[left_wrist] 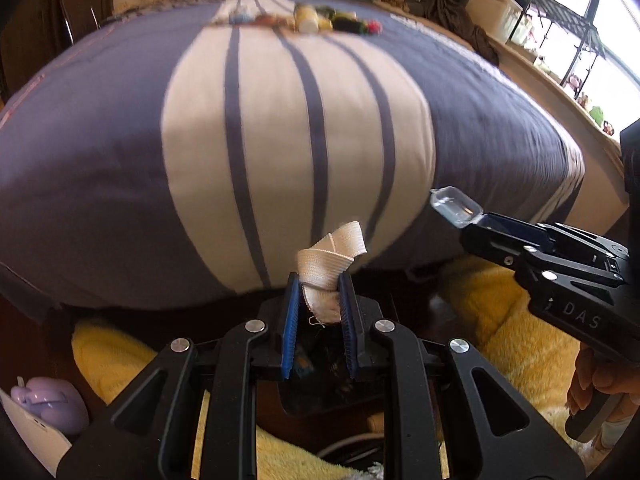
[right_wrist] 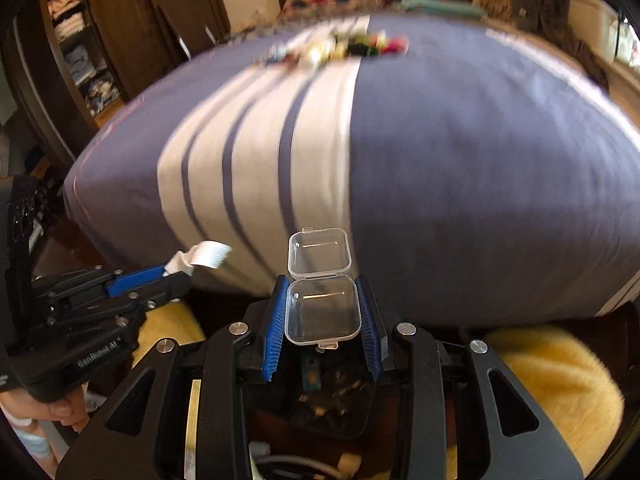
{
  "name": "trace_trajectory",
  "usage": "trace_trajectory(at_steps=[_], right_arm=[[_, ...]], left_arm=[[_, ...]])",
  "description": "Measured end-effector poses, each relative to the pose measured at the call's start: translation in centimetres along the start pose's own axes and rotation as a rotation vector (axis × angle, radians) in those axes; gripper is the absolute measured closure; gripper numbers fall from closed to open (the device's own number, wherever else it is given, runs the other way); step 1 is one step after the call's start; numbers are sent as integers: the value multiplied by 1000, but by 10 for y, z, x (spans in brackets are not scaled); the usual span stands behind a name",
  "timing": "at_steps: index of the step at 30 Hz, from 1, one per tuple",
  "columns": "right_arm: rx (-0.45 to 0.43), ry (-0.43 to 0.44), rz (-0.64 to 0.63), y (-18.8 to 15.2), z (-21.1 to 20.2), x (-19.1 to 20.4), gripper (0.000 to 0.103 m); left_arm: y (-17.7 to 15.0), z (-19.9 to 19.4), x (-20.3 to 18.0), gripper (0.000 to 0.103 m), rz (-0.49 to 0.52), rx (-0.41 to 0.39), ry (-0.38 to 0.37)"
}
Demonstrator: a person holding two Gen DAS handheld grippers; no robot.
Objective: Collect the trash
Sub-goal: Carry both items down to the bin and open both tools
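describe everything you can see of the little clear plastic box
The clear plastic box is small, squarish and round-cornered, of thin transparent plastic, and looks empty. Its hinged lid stands open, tilted away, with a small tab on its far edge. The right gripper clamps the base between its blue ribbed pads, holding it in the air near the bed's edge.

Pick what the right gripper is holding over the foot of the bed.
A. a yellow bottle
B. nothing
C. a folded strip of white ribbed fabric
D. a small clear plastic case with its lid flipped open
D: the right gripper clamps a small clear plastic case between its blue pads, hinged lid standing open.
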State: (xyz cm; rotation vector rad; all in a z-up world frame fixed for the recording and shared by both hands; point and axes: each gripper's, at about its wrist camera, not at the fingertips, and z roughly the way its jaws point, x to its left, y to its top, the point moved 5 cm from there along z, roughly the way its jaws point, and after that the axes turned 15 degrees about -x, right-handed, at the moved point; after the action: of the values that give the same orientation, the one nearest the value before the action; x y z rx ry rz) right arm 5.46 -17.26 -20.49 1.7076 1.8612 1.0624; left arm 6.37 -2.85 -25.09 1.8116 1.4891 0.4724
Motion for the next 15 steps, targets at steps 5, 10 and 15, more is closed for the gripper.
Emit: trace_trajectory(at_steps=[5, 10, 15], right_arm=[[117, 13, 42, -39, 26, -3, 69], [182, -13, 48, -64, 44, -9, 69], [231, -25, 60, -80, 58, -11, 69]], left_arm=[[-38, 27, -5, 85, 9, 107, 2], [-64, 51, -10, 85, 10, 195, -17], [-79, 69, -9, 85, -8, 253, -34]])
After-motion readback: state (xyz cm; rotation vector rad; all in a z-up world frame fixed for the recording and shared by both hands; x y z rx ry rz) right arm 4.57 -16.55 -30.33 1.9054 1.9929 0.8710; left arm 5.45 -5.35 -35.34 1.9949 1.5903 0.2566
